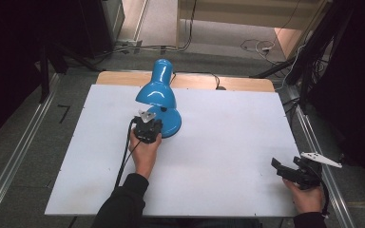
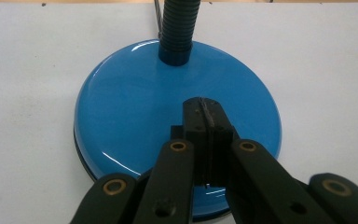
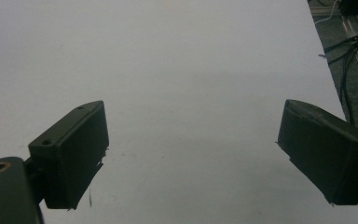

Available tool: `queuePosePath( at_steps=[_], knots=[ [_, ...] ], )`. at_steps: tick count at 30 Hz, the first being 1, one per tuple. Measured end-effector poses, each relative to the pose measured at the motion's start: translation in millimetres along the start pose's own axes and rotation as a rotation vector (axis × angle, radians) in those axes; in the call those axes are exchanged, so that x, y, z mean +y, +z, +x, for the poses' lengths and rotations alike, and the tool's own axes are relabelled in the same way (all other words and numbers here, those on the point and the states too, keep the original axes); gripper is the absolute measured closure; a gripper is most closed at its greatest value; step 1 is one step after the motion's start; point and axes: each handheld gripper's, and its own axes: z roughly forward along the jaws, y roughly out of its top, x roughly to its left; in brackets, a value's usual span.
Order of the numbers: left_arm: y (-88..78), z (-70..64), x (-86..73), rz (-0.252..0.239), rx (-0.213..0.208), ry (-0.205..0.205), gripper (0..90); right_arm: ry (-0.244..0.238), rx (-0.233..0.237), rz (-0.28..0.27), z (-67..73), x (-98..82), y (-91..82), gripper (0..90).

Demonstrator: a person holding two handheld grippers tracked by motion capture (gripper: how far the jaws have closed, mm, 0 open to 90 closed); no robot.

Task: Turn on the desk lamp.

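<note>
A blue desk lamp stands on the white table (image 1: pixel 228 128), left of centre. Its shade (image 1: pixel 157 88) tilts away from me above the round base (image 1: pixel 172 123). In the left gripper view the glossy base (image 2: pixel 130 116) lies under the jaws, and the ribbed neck (image 2: pixel 178 28) rises at its far side. My left gripper (image 2: pixel 206 114) is shut, jaws pressed together with nothing between them, tips just over the near part of the base (image 1: pixel 148 124). My right gripper (image 1: pixel 285 170) stands open near the table's front right corner, over bare white surface (image 3: pixel 191 154).
The lamp's cord (image 1: pixel 215 80) runs off the back edge over a wooden strip (image 1: pixel 237 83). Metal rails (image 1: pixel 16 156) flank the table on both sides. Cables (image 1: pixel 256 46) lie on the floor behind. Dark stands (image 1: pixel 313 42) rise at the back right.
</note>
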Motion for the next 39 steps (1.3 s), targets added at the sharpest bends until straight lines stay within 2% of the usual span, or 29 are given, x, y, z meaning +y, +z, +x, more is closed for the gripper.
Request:
queuePosePath(
  at_steps=[6,27,39],
  knots=[
    [1.8,0.5,-0.6,0.0,-0.003,-0.007,90.0,0.001,0.0,0.001,0.3,0.0,0.1,7.2],
    [1.4,-0.1,-3.3,-0.012,0.0,0.011,90.0,0.005,0.001,0.007,0.3,-0.1,0.6,7.2],
    [1.7,1.0,-6.5,-0.038,-0.008,0.006,90.0,0.001,0.001,0.009,0.7,-0.3,1.1,7.2]
  ],
)
